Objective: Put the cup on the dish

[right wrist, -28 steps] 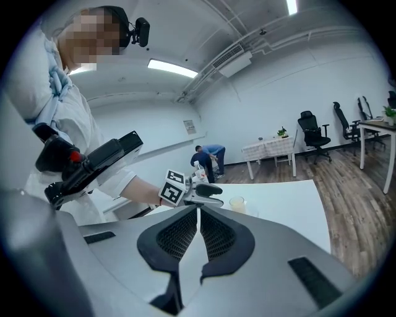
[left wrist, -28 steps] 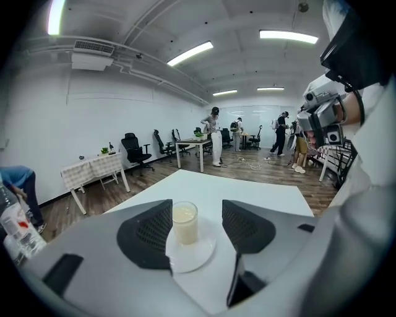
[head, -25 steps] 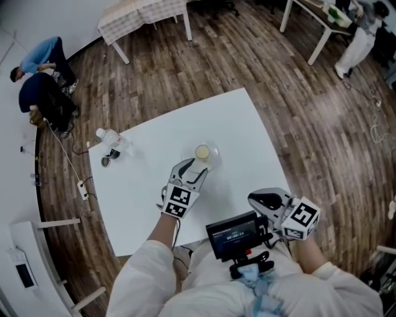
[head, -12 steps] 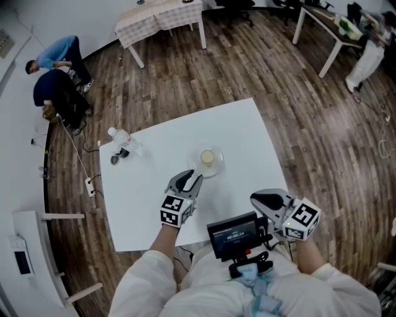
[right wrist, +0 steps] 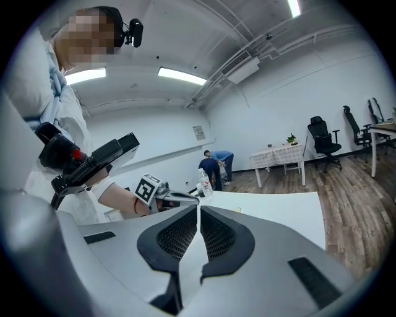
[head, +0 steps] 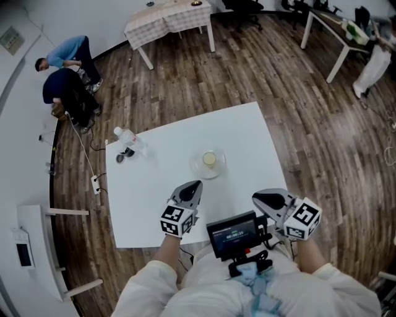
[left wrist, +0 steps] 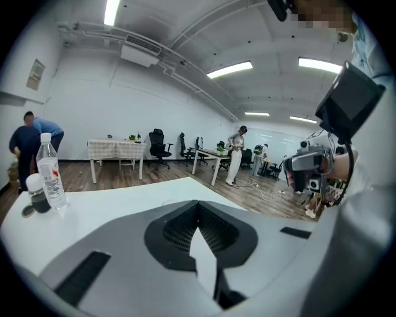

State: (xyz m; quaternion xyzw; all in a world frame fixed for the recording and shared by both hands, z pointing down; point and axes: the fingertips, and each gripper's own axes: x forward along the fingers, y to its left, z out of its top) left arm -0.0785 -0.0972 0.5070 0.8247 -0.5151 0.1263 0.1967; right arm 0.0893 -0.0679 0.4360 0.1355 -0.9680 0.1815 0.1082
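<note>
The small pale-yellow cup sat squarely on the clear round glass dish. The pair stood about the middle of the white square table (a neat fit, the cup well inside the rim).

The left tool hung just to the near side of the dish, clear of it and touching neither dish nor cup. Its jaws had just been closing and met at the tips, with nothing between them.

Over at the near-right corner of the table, the right tool was well apart from the dish. Its jaws were pressed together to a thin slit, gripping nothing. It pointed across the table, and its own view caught the left tool's marker cube.

Near the far-left corner stood a clear plastic water bottle with a red-and-white label, upright. A small dark item lay just beside it, too small to name.

A black device with a lit screen sat at the person's chest, over the near edge.

Beyond the far-left corner, on the wooden plank floor, two people in blue tops bent over by the wall. A second table with a checked cloth stood farther off.
</note>
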